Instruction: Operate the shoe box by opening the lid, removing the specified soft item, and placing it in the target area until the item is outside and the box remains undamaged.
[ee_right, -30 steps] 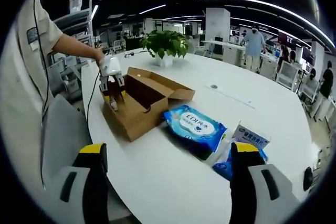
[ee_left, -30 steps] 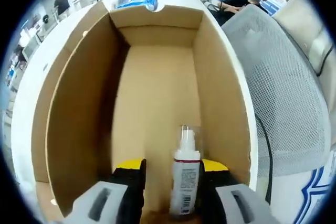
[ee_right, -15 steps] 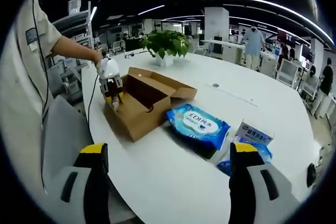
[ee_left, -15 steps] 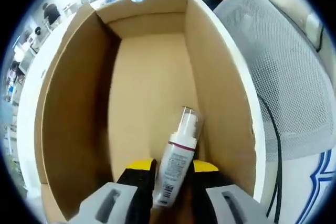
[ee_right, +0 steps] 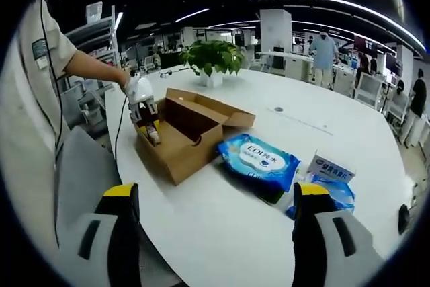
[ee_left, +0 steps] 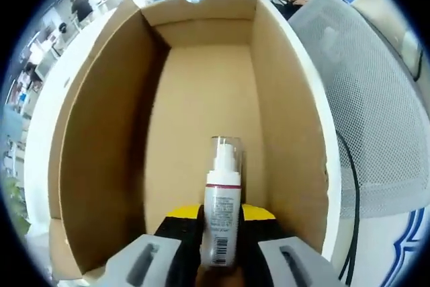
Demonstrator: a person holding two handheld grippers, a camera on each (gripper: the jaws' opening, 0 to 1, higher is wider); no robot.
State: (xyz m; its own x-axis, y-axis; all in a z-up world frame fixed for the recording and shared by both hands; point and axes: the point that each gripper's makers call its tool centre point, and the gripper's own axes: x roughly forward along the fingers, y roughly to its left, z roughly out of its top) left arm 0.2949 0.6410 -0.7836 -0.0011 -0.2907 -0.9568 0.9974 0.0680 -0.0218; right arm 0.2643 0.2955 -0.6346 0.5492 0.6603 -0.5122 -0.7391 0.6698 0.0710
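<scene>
Now the left hand-held gripper (ee_left: 220, 233) sits low inside the open shoe box (ee_left: 101, 132). Its two yellow-tipped jaws are squeezed around a small spray bottle (ee_left: 220, 223). The bottle has a clear cap and a red band, and it points toward the far end of the box. It looks like it is just above the brown floor of the box, near the close end, but I cannot tell if it is touching the floor. In the right gripper view, the same gripper (ee_right: 153, 134) is at the near left end of the box (ee_right: 178, 149), with a hand (ee_right: 132, 85) holding it from above.

The right hand-held gripper (ee_right: 218, 233) is wide open and grips nothing. It hangs over the white table (ee_right: 222, 233), well away from the box. To the right of the box lies a blue pack of wipes (ee_right: 259, 161), and farther right a small blue and white box (ee_right: 331, 168). A green plant (ee_right: 213, 55) stands at the far side.

What could go wrong? The bottle is hard and smooth, so it could slip out if the squeeze is weak. If the hand lifts at a slant, the bottle or jaws could bump the thin side wall and bend it. Nothing holds the box down, so it might slide or tip.
</scene>
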